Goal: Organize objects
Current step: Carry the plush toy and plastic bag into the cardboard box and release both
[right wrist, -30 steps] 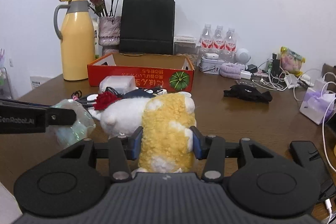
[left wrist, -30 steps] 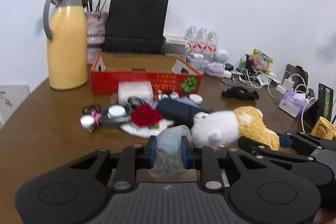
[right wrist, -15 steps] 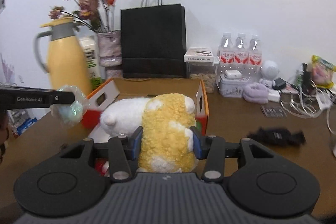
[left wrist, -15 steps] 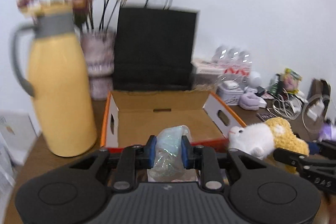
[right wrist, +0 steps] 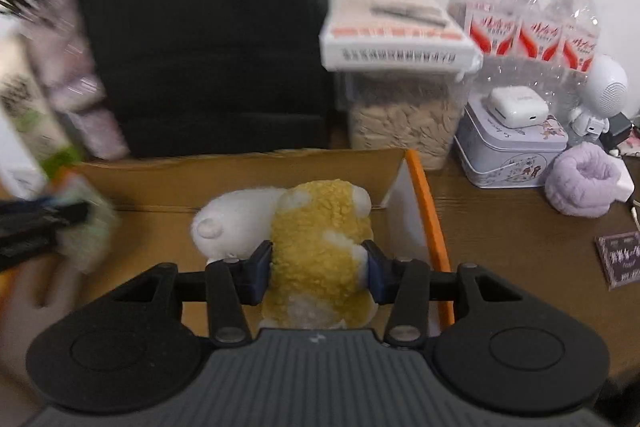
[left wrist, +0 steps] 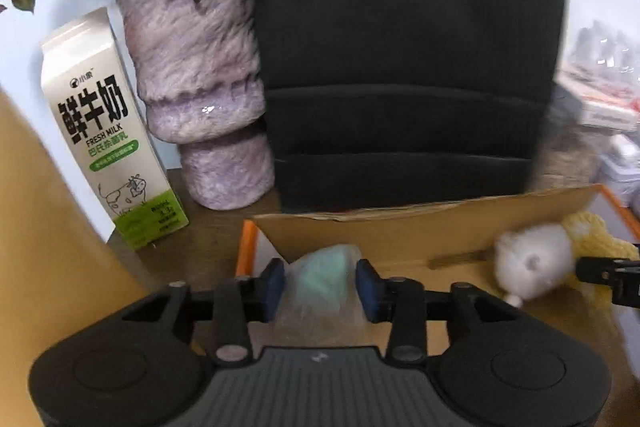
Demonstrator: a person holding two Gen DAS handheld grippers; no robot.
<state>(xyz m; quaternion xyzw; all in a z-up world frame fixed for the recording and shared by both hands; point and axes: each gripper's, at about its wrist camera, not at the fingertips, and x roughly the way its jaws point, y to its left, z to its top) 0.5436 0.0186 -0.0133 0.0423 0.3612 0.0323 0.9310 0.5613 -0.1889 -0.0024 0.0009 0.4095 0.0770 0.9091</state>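
My left gripper [left wrist: 320,281] is shut on a clear plastic bag with a pale green thing inside [left wrist: 326,275], held over the left end of the open cardboard box [left wrist: 400,231]. My right gripper [right wrist: 316,269] is shut on a yellow and white plush toy [right wrist: 316,227], held over the right end of the same box [right wrist: 248,171]. The plush [left wrist: 536,263] also shows at the right of the left wrist view, and the left gripper with its bag [right wrist: 80,223] shows blurred at the left of the right wrist view.
Behind the box stand a black paper bag [left wrist: 404,47], a purple furry vase [left wrist: 200,83] and a milk carton [left wrist: 104,131]. To the right are a seed container [right wrist: 400,123], water bottles [right wrist: 532,23], a tin [right wrist: 508,155] and a purple scrunchie [right wrist: 584,191].
Both grippers have moved forward and up from the table's cluttered middle to over the open box, each still holding its object.
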